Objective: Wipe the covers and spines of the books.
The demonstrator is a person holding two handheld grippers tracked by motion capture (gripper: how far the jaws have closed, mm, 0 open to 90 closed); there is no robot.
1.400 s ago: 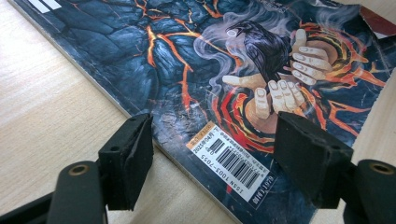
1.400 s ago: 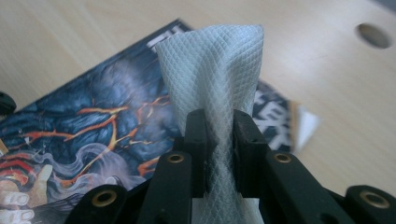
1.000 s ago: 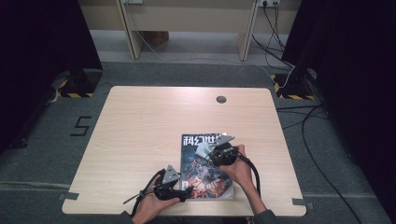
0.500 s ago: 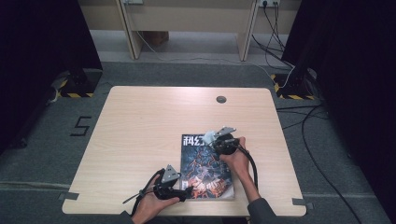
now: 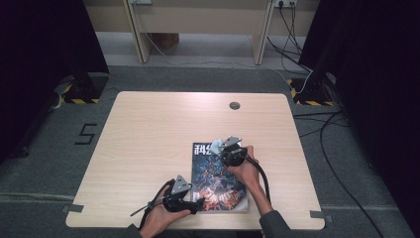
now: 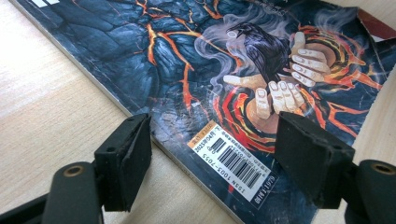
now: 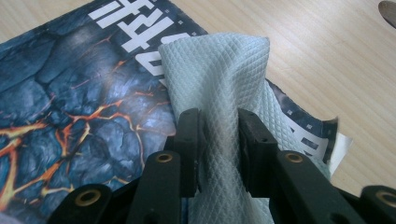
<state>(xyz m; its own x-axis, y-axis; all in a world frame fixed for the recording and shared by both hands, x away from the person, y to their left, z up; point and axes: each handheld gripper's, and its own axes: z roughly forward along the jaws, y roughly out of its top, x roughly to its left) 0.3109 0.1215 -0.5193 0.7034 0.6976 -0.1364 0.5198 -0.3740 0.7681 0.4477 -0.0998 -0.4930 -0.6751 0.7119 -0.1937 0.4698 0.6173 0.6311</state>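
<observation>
Our right tool (image 7: 218, 154), clamped on the cloth (image 7: 224, 79), has slid up toward the magazine (image 5: 215, 173) title; our left tool (image 6: 219, 161) stays wide, so wiping continues

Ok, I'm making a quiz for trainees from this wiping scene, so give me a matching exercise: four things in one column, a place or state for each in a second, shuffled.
Things:
1. left gripper
2. right gripper
3. pale blue quilted cloth
4. dark glossy magazine with orange lava cover

Places or states:
A. lies flat at the table's near edge
B. jaws wide apart over the barcode corner
C. pinched between two black jaws
D. jaws clamped on fabric over the title end

Pairs: 1-B, 2-D, 3-C, 4-A
</observation>
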